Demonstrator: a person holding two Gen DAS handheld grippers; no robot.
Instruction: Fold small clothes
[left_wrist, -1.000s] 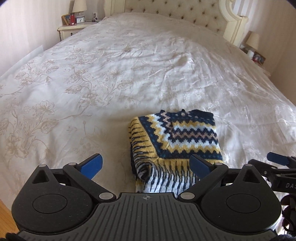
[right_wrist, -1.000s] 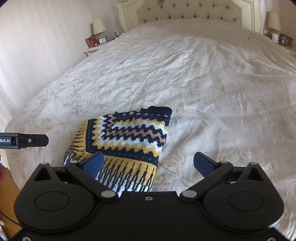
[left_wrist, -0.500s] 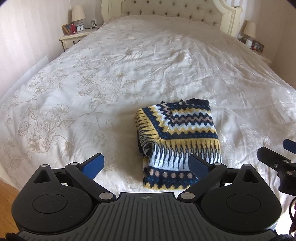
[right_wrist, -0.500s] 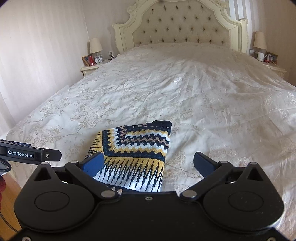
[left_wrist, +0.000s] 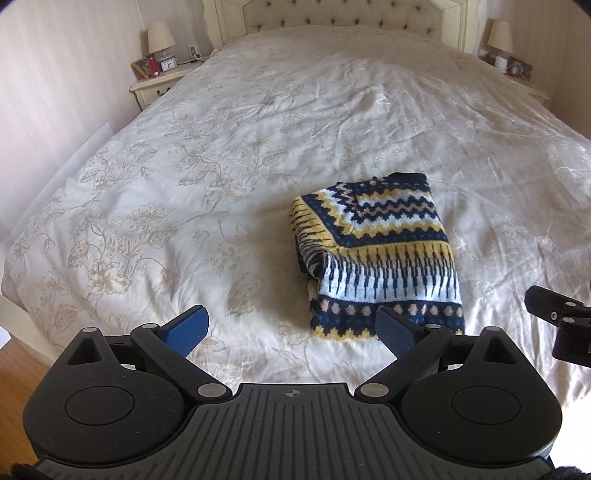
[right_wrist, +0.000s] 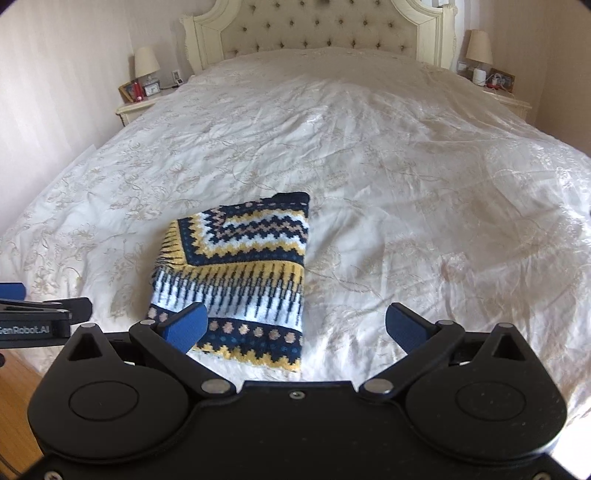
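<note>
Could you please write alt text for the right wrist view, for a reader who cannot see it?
A folded patterned sweater in navy, yellow and white lies on a cream floral bedspread, just ahead of the open, empty right tongs. The left tongs edge in at far left; a tufted headboard stands behind.

We see soft daylight in both views, brightest on the right side of the bedspread (right_wrist: 424, 155), where the sheen washes out its floral print. A faint shadow lies left of the folded sweater (left_wrist: 376, 254). Focus is sharp centrally (fisheye bending curves the bed's edges), and the corners darken.
</note>
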